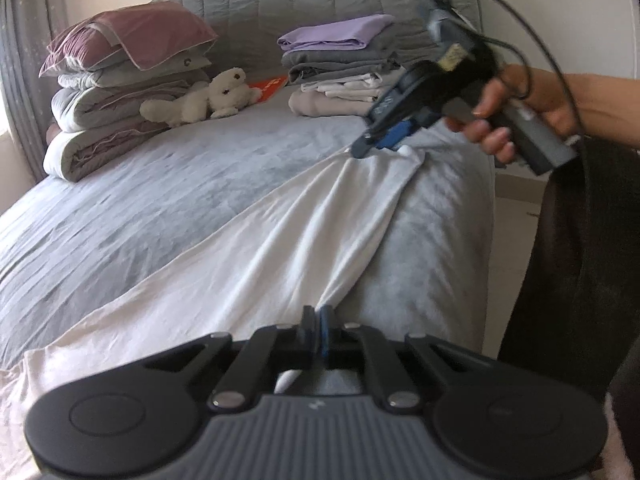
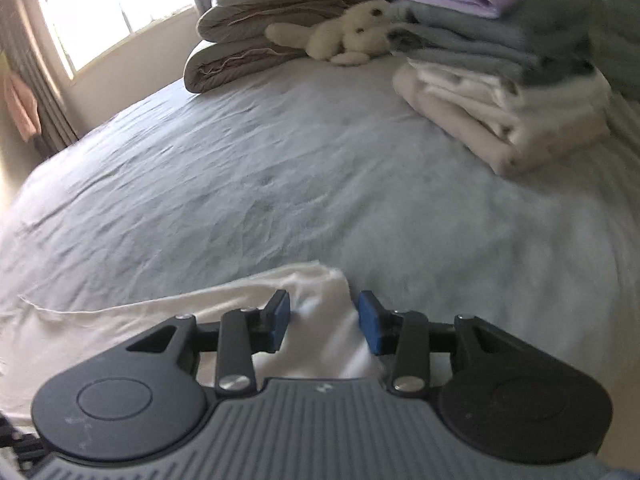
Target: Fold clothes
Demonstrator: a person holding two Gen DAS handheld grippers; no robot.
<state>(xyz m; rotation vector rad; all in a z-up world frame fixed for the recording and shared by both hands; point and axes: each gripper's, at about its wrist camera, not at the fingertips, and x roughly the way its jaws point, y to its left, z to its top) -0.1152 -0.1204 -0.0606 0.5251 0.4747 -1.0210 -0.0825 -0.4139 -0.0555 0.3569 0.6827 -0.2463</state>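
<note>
My left gripper (image 1: 319,322), bottom centre, clamped on white garment (image 1: 256,240); my right gripper (image 2: 324,320) parted, garment corner between pads, not pinched.

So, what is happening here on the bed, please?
A person is folding a white garment on the grey bed with two handheld grippers. The left gripper is shut on the near edge of the cloth. The right gripper stands open, with a fold of cloth between its pads. Folded piles wait behind.
</note>
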